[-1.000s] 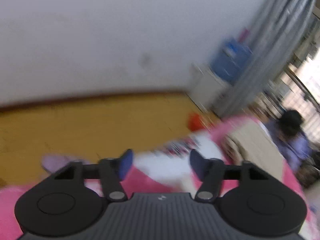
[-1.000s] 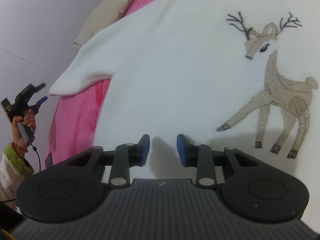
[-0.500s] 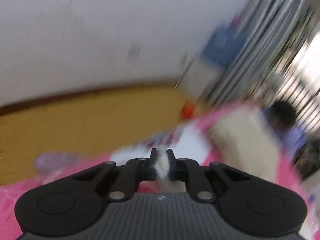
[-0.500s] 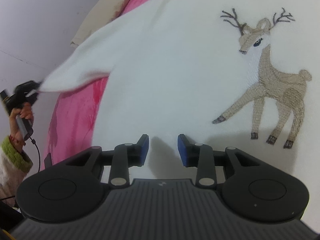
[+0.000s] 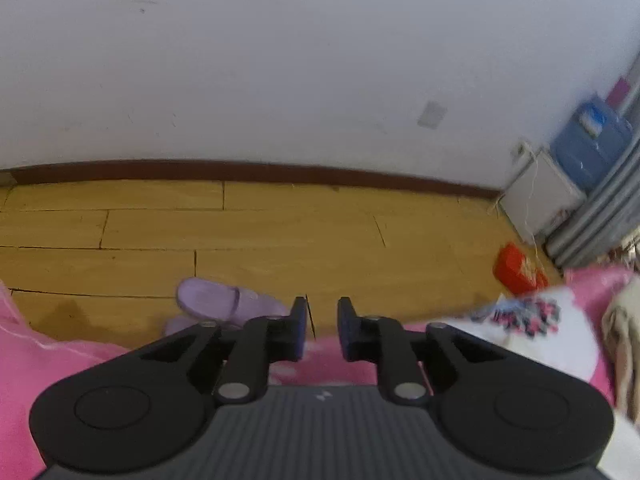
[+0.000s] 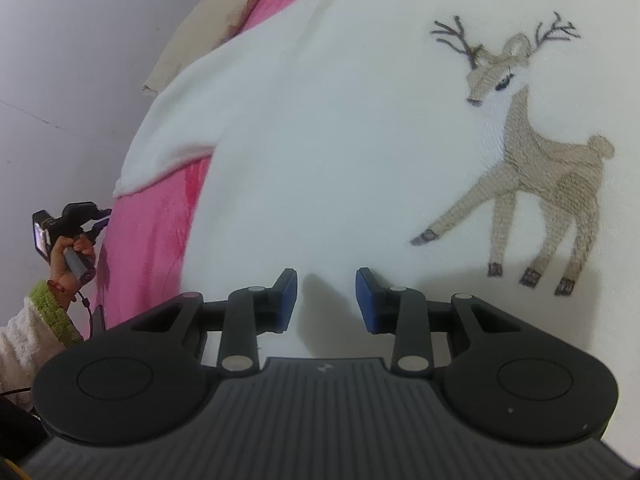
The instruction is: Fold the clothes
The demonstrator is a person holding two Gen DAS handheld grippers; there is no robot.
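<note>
- Left wrist camera: sits low over the pink blanket (image 5: pixel 60 364), facing outward across the wooden floor (image 5: pixel 280 236) to the far white wall (image 5: pixel 280 80).
- Right wrist camera: looks steeply down, close above the white sweater (image 6: pixel 320 140).
- Shared: pink blanket; the right view catches the left gripper (image 6: pixel 102 218) at far left.

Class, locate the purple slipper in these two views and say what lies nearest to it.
The purple slipper shows only in the left wrist view, on the wooden floor just beyond the pink blanket, left of the left claw.
</note>
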